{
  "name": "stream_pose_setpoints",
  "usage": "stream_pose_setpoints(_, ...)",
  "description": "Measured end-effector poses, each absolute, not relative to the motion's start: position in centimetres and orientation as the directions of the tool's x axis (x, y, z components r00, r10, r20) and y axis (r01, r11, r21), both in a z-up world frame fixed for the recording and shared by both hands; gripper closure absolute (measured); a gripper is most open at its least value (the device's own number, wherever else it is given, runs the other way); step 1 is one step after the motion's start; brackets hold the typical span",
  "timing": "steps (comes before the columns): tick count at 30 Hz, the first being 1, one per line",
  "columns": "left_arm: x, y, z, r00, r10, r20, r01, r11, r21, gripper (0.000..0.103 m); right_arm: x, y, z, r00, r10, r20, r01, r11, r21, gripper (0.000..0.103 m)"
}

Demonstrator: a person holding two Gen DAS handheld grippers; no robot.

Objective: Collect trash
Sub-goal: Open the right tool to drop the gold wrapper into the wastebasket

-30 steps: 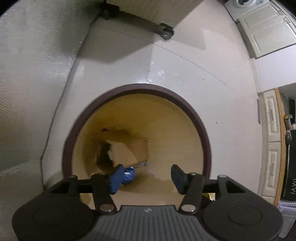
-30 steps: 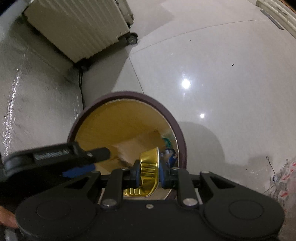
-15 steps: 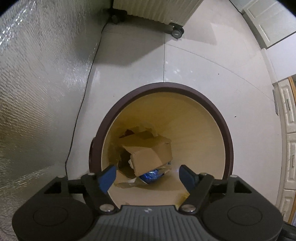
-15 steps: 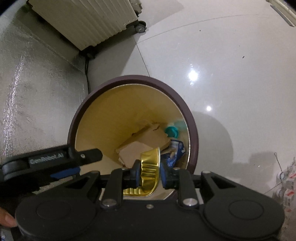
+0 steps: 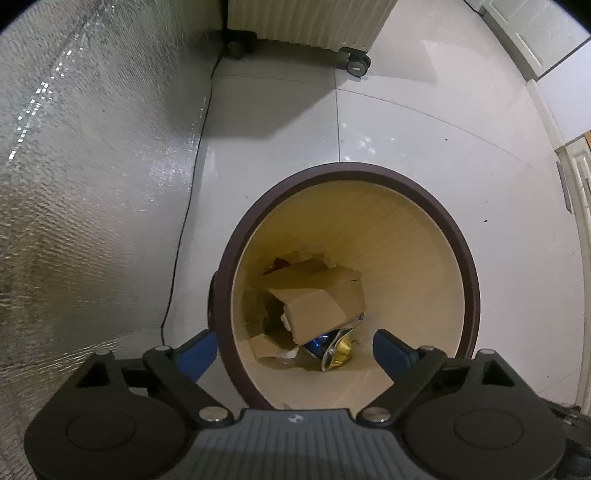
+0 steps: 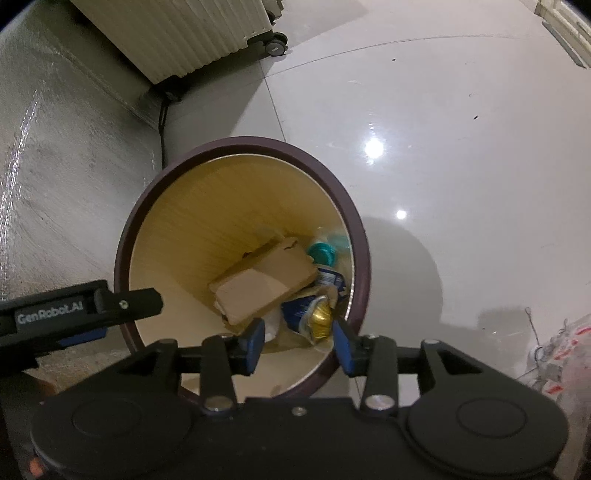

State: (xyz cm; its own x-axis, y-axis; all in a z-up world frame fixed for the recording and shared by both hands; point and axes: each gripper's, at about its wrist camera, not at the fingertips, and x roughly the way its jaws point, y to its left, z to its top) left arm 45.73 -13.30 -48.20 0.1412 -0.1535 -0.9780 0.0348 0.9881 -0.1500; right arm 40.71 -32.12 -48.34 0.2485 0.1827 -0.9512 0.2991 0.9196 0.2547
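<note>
Both grippers hang over the round brown-rimmed bin with a cream inside. The right gripper has just been opening, nothing between its jaws; the crumpled gold foil wrapper lies in the bin beside a brown cardboard box. The left gripper, marked "GenRobot.AI", has just been opening too, wide and empty.

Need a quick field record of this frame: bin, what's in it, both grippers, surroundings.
bin: round bin, dark brown rim, yellow inside, standing on pale floor tiles
contents: cardboard box on top; gold wrapper, blue packet and teal lid beside it
left gripper: above the bin, jaws have just been opening, wide apart, nothing between them
right gripper: above the bin, jaws have just been opening, gold wrapper lies below in the bin, not gripped
surroundings: ribbed white suitcase on wheels, silvery wall covering
</note>
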Motion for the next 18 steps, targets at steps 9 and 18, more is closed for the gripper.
stream_pose_setpoints(9, 44.5, -12.5, -46.6, 0.148, -0.093, -0.985, 0.044, 0.995, -0.087, 0.001, 39.7, -32.1, -46.9, 0.257, 0.132, -0.957, 0.242, 0.950, 0.196, 0.053)
stream_pose_setpoints(18, 43.0, -11.3, -44.4, 0.162, -0.054, -0.985, 0.061, 0.997, -0.044, 0.000, 38.8, -31.9, -44.7, 0.300, 0.086, -0.950, 0.209, 0.966, 0.154, 0.022)
